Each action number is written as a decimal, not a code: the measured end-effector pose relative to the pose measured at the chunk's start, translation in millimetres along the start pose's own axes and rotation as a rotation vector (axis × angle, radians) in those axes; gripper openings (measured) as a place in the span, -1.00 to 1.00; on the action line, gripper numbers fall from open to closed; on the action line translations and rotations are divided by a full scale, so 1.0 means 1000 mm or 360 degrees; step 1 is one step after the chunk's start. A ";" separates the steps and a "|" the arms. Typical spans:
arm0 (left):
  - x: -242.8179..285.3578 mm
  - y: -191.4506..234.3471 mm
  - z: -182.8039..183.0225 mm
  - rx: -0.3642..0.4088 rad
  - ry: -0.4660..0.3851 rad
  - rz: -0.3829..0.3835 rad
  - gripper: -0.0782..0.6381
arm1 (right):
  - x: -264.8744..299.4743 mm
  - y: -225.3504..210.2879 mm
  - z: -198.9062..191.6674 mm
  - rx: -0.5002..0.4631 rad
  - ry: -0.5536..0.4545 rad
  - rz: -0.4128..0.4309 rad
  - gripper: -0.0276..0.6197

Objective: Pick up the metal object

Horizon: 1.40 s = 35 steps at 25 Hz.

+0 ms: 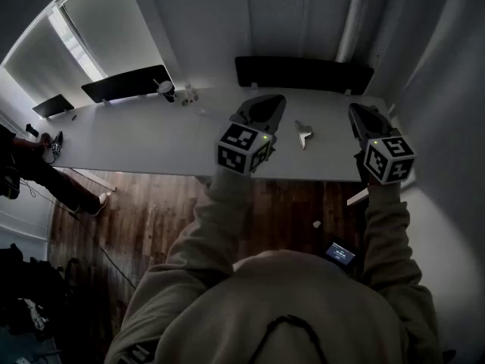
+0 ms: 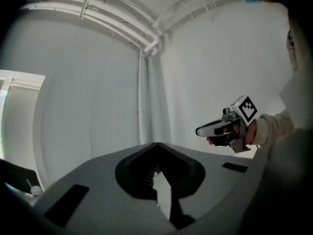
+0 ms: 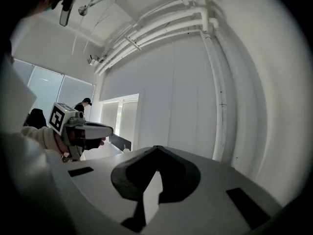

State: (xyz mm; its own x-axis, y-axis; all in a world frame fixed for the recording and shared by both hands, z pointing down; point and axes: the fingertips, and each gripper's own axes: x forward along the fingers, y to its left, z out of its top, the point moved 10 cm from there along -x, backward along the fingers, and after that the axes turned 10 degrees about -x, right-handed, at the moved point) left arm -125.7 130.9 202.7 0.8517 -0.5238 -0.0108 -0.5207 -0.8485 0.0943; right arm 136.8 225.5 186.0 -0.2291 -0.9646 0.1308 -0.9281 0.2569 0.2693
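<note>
On one table (image 1: 144, 139) | one metal object (image 1: 304, 133) | two tongs: left tongs (image 1: 267, 105), right tongs (image 1: 361, 112); both closed, empty

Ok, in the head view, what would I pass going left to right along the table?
cup → left gripper → metal object → right gripper

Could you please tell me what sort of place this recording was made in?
Probably an office or meeting room: a long white table with black divider panels along its far edge, roller blinds over the windows, and a wooden floor.
</note>
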 end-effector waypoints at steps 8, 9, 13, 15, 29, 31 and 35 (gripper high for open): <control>-0.002 -0.011 -0.001 0.0046 -0.0004 0.0046 -0.78 | -0.006 -0.004 0.000 0.0069 -0.0101 0.0028 -0.86; -0.002 -0.012 0.000 0.0054 -0.0015 0.0081 -0.78 | -0.008 -0.006 0.001 0.0055 -0.0112 0.0018 -0.86; -0.003 -0.013 0.007 0.0013 -0.0081 0.0056 -0.78 | -0.014 -0.012 -0.003 0.0062 -0.0091 -0.0020 -0.85; -0.002 -0.017 0.009 -0.0030 -0.0111 0.0003 -0.78 | -0.015 -0.015 -0.008 0.0099 -0.0100 0.0002 -0.85; -0.008 -0.034 0.000 -0.0020 -0.0037 0.0127 -0.78 | -0.035 -0.029 -0.022 0.0197 -0.0145 0.0201 -0.85; -0.001 -0.034 0.000 -0.0003 -0.0036 0.0129 -0.78 | -0.040 -0.034 -0.020 0.0176 -0.0158 0.0215 -0.85; 0.013 -0.040 -0.002 0.0008 -0.0031 0.0082 -0.78 | -0.049 -0.049 -0.035 0.0180 -0.0118 0.0222 -0.85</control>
State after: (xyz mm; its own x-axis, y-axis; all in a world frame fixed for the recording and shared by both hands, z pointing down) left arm -94.0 158.1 200.3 0.8225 -0.5682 -0.0255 -0.5642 -0.8207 0.0901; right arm 203.4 262.0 199.7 -0.3749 -0.9230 0.0873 -0.9120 0.3840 0.1438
